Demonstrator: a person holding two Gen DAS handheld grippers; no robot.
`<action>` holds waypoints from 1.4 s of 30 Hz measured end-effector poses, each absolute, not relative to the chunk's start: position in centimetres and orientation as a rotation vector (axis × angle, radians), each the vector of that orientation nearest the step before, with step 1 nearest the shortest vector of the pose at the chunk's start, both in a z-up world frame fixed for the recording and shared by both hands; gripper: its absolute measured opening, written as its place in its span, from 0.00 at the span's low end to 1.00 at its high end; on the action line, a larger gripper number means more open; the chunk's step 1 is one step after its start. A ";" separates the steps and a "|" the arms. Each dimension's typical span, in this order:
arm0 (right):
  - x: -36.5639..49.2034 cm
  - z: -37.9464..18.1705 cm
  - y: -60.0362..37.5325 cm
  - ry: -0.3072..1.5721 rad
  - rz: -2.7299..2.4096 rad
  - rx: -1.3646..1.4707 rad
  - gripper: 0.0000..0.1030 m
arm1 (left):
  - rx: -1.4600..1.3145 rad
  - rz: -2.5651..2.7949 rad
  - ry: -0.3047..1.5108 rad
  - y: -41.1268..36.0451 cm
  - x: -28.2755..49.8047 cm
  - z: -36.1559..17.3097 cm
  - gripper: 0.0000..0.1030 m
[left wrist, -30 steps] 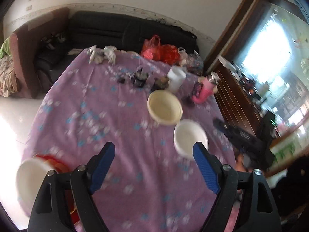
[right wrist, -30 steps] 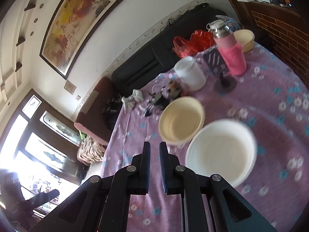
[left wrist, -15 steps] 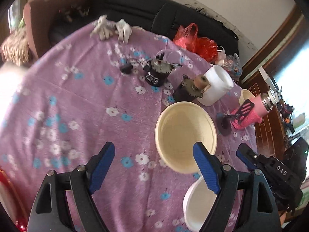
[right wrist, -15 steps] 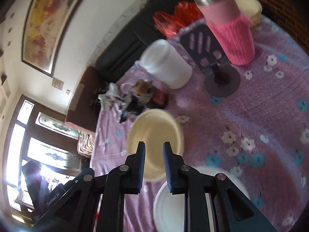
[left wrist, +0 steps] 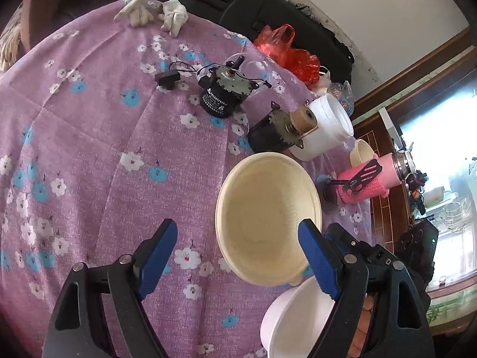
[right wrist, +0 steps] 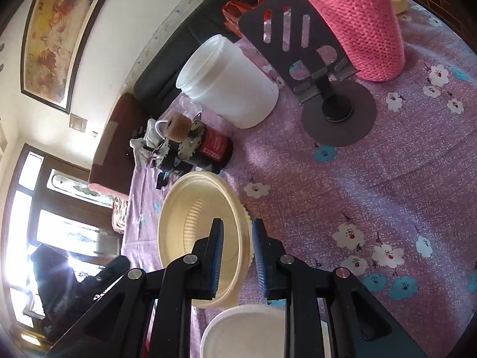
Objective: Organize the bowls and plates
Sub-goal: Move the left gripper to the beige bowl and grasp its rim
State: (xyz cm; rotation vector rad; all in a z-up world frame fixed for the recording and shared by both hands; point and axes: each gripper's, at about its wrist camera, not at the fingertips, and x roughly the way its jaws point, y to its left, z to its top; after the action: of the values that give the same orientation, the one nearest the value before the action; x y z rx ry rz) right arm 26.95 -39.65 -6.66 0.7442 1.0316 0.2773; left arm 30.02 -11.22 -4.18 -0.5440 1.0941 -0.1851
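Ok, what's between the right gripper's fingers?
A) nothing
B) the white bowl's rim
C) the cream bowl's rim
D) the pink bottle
C: the right gripper has one finger inside the cream bowl and one outside, straddling its rim; whether the pads press on it is unclear.

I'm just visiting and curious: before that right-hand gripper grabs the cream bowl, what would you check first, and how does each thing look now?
1. Right gripper straddles the rim of the cream bowl, one finger inside and one outside: ok.
2. Pads pressing on the rim: not ok; a gap shows on both sides.
3. Left gripper open wide, holding nothing: ok.
4. White bowl beside the cream bowl, its inside bare: ok.
5. Whether the two bowls touch: cannot tell.
6. Nearby black motor and white jar stand apart from the cream bowl: ok.
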 end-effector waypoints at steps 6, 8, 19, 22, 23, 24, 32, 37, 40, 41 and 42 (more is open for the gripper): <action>26.7 -6.5 -39.8 1.025 0.272 0.738 0.21 | -0.611 -0.261 1.152 -12.0 31.1 -6.6 0.80; 26.9 -6.6 -39.7 1.028 0.267 0.741 0.21 | -0.632 -0.280 1.162 -12.1 31.3 -7.0 0.80; 27.5 -7.7 -38.7 1.054 0.276 0.738 0.21 | -0.585 -0.289 1.134 -12.4 31.5 -6.6 0.59; 27.5 -7.7 -38.6 1.052 0.278 0.741 0.21 | -0.575 -0.292 1.148 -12.8 31.6 -7.0 0.54; 27.6 -7.7 -38.6 1.052 0.278 0.740 0.21 | -0.572 -0.291 1.149 -12.8 31.6 -7.1 0.52; 27.6 -7.8 -38.6 1.052 0.279 0.742 0.21 | -0.573 -0.292 1.145 -12.8 31.6 -7.1 0.47; 27.7 -8.0 -38.5 1.051 0.280 0.751 0.22 | -0.564 -0.278 1.121 -12.4 31.4 -6.5 0.45; 27.7 -8.0 -38.5 1.048 0.279 0.753 0.22 | -0.571 -0.272 1.136 -12.4 31.7 -7.1 0.37; 27.6 -8.0 -38.6 1.049 0.279 0.754 0.22 | -0.570 -0.271 1.131 -12.3 31.7 -7.0 0.35; 27.5 -8.0 -38.6 1.049 0.277 0.755 0.22 | -0.569 -0.270 1.130 -12.3 31.7 -7.0 0.34; 27.5 -8.0 -38.6 1.048 0.275 0.755 0.22 | -0.569 -0.270 1.129 -12.3 31.6 -7.0 0.34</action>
State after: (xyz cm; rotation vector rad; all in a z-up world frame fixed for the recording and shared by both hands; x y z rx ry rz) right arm 27.51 -38.62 -7.99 0.7546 1.0482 0.2745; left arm 31.65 -12.27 -7.02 -0.5686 1.1289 -0.2696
